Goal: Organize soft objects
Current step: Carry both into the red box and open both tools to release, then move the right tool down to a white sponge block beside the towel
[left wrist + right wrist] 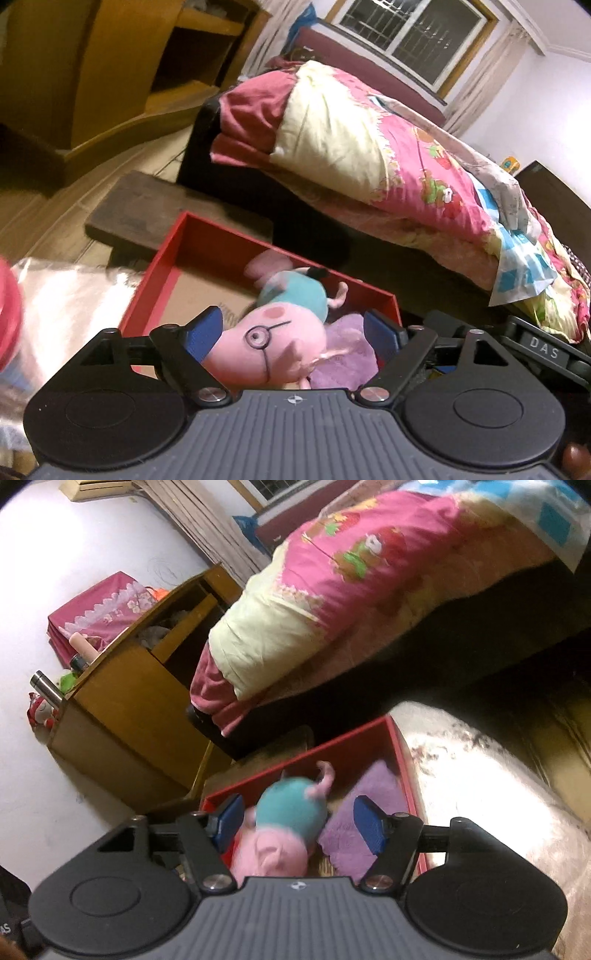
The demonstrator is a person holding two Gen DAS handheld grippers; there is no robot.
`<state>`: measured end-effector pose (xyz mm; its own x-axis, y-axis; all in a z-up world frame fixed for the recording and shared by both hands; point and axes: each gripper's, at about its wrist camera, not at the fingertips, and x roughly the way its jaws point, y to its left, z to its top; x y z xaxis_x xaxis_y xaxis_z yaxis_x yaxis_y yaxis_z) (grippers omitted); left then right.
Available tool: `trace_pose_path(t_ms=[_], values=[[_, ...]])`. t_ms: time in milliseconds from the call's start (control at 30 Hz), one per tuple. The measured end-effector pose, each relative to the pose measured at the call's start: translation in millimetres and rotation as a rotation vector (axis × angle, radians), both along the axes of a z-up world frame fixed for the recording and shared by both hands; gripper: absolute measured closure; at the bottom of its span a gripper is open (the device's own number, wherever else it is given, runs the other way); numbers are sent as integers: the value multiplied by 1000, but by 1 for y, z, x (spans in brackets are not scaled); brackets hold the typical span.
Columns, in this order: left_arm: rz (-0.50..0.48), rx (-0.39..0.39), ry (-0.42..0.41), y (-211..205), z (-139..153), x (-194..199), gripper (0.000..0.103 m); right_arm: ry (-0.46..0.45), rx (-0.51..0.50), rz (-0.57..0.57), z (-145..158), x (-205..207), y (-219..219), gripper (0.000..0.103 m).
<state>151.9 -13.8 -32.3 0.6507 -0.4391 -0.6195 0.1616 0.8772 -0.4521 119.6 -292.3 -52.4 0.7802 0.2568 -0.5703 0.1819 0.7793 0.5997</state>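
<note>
A pink pig plush with glasses and a teal shirt lies in a red box, beside a purple soft cloth. My left gripper is open, its blue pads on either side of the plush's head, above the box. In the right wrist view the same plush lies in the red box with the purple cloth to its right. My right gripper is open above the plush, one pad over the cloth. The plush looks blurred.
A bed with a pink and cream quilt stands behind the box. A wooden cabinet stands at the left with a flask on it. Shiny plastic sheeting lies right of the box. A dark wooden board lies on the floor.
</note>
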Motion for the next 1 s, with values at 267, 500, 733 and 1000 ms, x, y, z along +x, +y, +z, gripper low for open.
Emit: trace_pose_path(t_ms=[267, 500, 733, 1000], values=[[-42, 72, -12, 5, 16, -46, 21, 5, 17, 25, 10, -47, 6, 61], [-95, 116, 15, -1, 5, -70, 22, 38, 28, -9, 6, -97, 8, 61], [-130, 118, 55, -6, -6, -80, 22, 79, 53, -23, -5, -128, 8, 61], [-152, 123, 76, -11, -11, -81, 22, 121, 62, -29, -14, -148, 9, 61]])
